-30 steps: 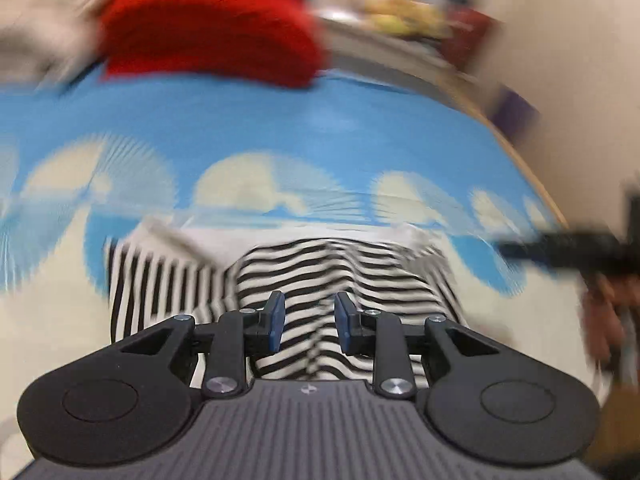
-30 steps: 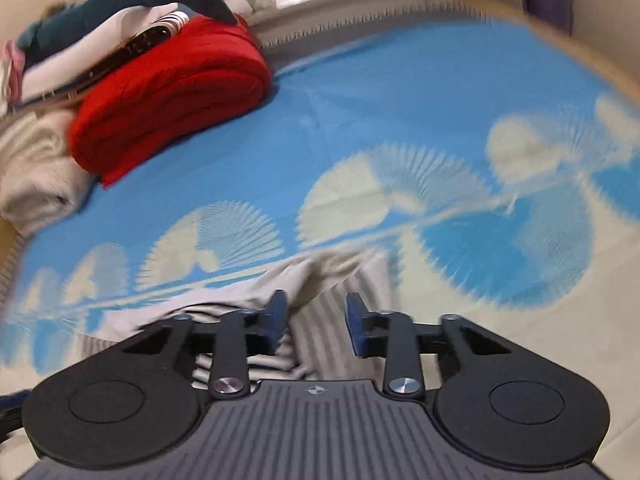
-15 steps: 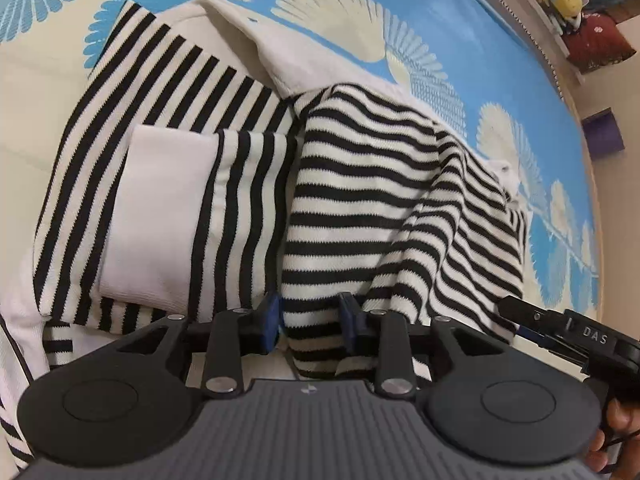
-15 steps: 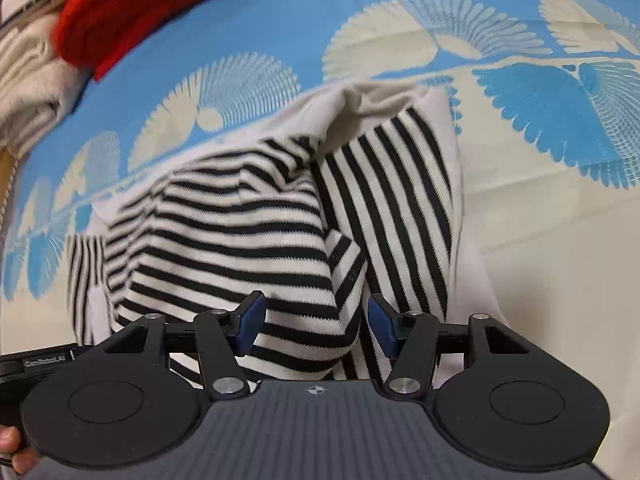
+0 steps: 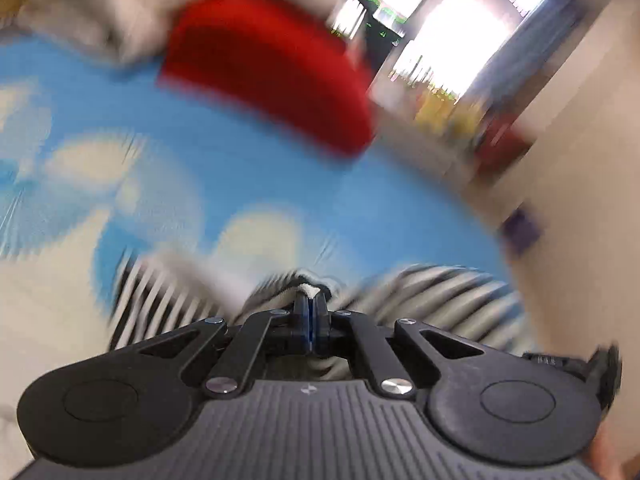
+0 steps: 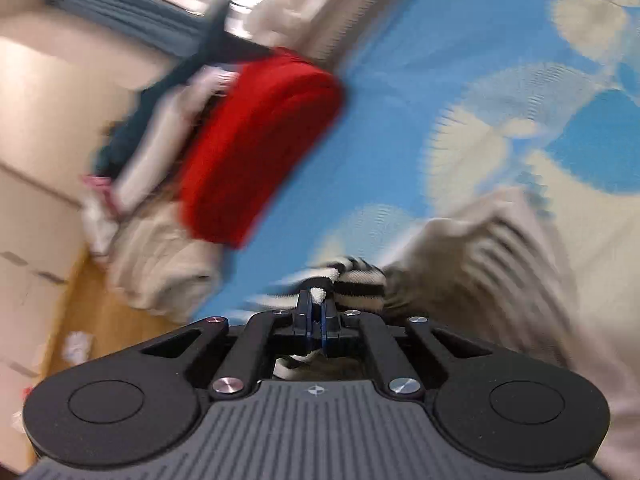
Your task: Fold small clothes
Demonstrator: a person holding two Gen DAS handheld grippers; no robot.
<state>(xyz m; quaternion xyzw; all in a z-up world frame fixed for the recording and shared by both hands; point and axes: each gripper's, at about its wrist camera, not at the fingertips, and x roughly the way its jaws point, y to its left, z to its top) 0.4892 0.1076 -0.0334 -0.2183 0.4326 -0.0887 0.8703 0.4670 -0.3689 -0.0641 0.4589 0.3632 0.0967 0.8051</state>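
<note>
Working on the blue patterned bedspread, with a red folded pile sitting at the far end, we were mid-fold on the striped top, which lay bunched right at our grippers. Left gripper and right gripper were both clamped on its edge, so next we figured we'd need to carry that edge across evenly and lay it flat.
</note>
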